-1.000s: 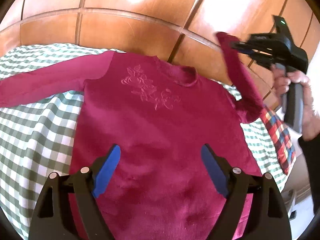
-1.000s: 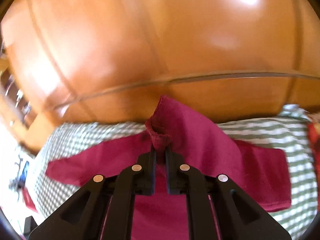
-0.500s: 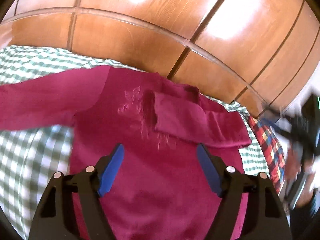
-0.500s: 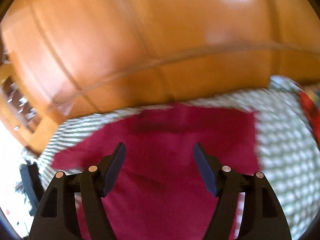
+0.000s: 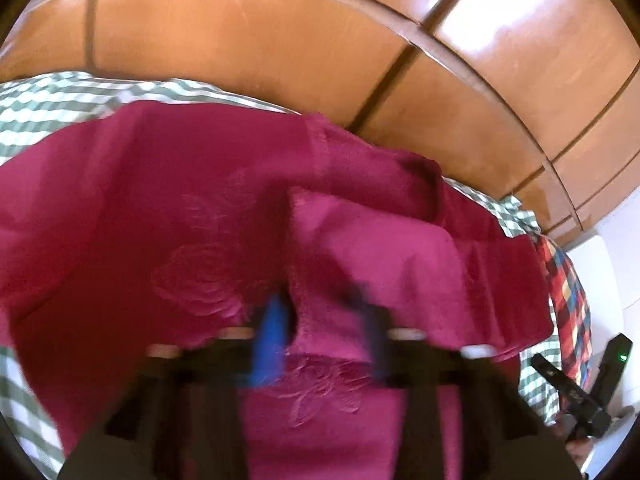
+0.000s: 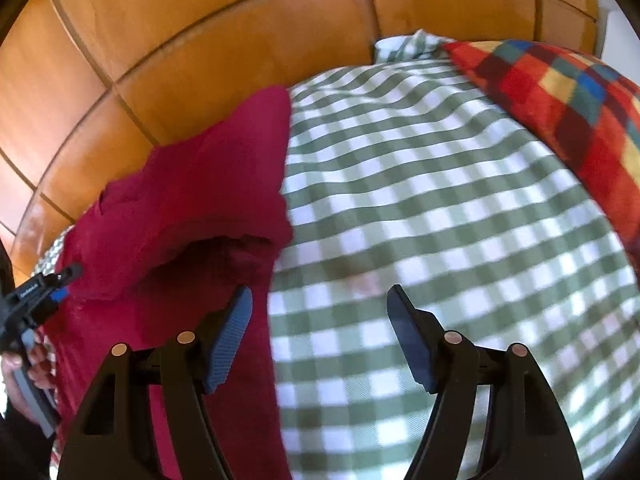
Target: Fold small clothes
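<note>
A magenta sweater [image 5: 192,208] with an embroidered flower lies flat on a green-and-white checked cloth [image 6: 420,184]. One of its sleeves [image 5: 384,264] is folded across the chest. My left gripper [image 5: 322,324], blurred by motion, hovers over the end of that sleeve; its jaws are closing with the cuff edge between them, still apart. In the right wrist view the left gripper [image 6: 66,282] shows at the left edge, held by a hand. My right gripper [image 6: 320,320] stands open and empty over the checked cloth, its left finger beside the sweater's edge [image 6: 224,208].
A wooden panelled headboard [image 5: 280,40] runs along the far side. A red, blue and yellow checked blanket [image 6: 568,96] lies at the right of the cloth. A black tool body [image 5: 576,396] shows low on the right in the left wrist view.
My right gripper let go of the sleeve, which now lies folded on the chest, then swung down and right over the cloth. My left gripper advanced to the sleeve's end, its jaws narrowing.
</note>
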The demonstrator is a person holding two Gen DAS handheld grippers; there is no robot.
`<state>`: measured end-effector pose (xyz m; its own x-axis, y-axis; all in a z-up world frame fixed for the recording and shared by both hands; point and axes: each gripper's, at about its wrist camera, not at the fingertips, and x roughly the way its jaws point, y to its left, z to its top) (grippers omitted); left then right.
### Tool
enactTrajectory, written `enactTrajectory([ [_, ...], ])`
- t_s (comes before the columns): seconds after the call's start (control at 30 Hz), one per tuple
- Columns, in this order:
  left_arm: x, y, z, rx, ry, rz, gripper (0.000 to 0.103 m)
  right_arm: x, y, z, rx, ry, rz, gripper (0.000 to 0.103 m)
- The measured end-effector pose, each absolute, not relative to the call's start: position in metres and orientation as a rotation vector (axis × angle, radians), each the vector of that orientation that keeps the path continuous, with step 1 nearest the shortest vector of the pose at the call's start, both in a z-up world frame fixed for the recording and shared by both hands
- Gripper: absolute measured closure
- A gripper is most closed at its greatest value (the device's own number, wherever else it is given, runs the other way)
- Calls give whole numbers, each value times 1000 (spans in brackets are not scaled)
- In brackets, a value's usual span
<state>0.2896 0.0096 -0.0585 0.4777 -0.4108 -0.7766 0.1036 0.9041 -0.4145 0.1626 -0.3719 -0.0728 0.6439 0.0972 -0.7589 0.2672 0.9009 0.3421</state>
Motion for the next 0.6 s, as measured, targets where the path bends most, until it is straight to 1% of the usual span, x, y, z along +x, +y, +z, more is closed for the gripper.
enactTrajectory([
  [0.03, 290, 8, -54, -329, 1017, -331, 96, 167, -368, -73, 455, 869, -93, 34],
  [0.07, 286, 8, -40, -330, 967, -341, 97, 174, -364, -72, 453, 856, -95, 34],
  [0.23, 272, 31, 19, -384, 785, -362, 97, 188, -364, -63, 479, 798, -131, 34],
  [0.27, 270, 38, 25, -379, 769, -349, 97, 190, -363, -64, 470, 805, -133, 38],
  [0.3, 271, 41, 25, -356, 769, -331, 97, 192, -362, -68, 448, 825, -142, 40],
  [0.33, 272, 41, 22, -315, 777, -295, 97, 194, -360, -72, 420, 848, -159, 40],
  [0.43, 282, 48, -7, -246, 859, -206, 97, 188, -359, -74, 396, 872, -150, 40],
  [0.5, 288, 45, -28, -209, 912, -178, 97, 177, -355, -67, 342, 886, -130, 40],
  [0.6, 286, 40, -40, -199, 923, -185, 96, 160, -345, -51, 274, 892, -53, 40],
])
